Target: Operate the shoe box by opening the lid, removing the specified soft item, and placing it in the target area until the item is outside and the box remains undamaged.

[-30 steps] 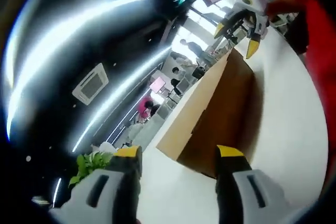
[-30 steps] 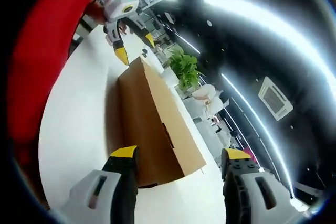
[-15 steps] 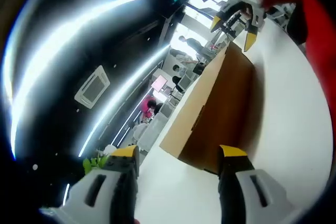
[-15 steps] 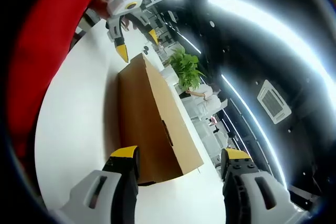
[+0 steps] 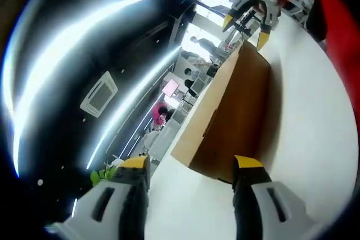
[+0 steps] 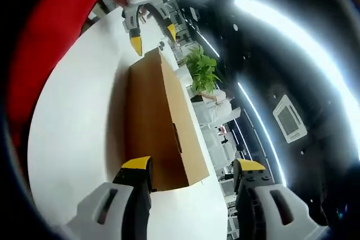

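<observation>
Left gripper view first: the left gripper (image 5: 191, 170) rides in at six o'clock with its yellow-tipped fingers (image 5: 135, 164) spread wide and nothing between them. Straight ahead the shoe box (image 5: 230, 116) lies closed on the white tabletop (image 5: 315, 116), its near end just beyond the fingertips and its length running off toward one o'clock. At the far end, about one o'clock, the right gripper (image 5: 244, 23) hovers right over the box's far corner, its fingers parted too. A red sleeve (image 5: 337, 21) runs down the three o'clock edge.

Over to the right gripper view: the right gripper (image 6: 191, 167) sits at six o'clock, fingers apart and empty, the box's near end between them and a little ahead. The left gripper (image 6: 152, 29) shows at eleven o'clock, fingers splayed at the far end. A potted plant (image 6: 202, 71) stands beyond the box, toward one o'clock.

So the box is bracketed end to end, lid still down (the soft item is inside, unseen). My read: lifting the lid is the job now. Best to catch the lid's lip at both ends, raise evenly, and pinch lightly, since cardboard creases under a hard squeeze or a lopsided pull.
</observation>
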### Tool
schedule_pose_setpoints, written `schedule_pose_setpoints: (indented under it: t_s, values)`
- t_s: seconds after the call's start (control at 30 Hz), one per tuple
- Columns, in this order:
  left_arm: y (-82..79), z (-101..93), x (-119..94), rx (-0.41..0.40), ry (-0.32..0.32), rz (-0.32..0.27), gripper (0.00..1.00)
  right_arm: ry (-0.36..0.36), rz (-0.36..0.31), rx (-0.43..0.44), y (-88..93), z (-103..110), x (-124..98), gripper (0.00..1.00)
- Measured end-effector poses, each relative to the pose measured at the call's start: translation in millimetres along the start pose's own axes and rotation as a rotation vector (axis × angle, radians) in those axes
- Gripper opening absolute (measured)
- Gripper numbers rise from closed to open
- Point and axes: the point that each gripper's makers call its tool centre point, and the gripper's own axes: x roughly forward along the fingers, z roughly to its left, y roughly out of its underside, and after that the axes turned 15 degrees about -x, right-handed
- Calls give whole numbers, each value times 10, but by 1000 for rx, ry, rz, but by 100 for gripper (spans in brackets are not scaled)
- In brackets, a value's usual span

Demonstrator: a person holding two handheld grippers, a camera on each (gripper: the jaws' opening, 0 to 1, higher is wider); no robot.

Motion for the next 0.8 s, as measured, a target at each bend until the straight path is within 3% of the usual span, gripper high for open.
schedule_pose_setpoints:
  t_s: [0.27,0.37,0.8]
  values:
    - [6,9,31,2,-4,8,61,-1,-1,6,31,-14,-8,58]
    - [55,-6,45,27,-4,30,61,-17,-3,-7,45,21,13,59]
    - [61,-1,25,97,-18,18,60,-8,1,-15,67,15,15,62]
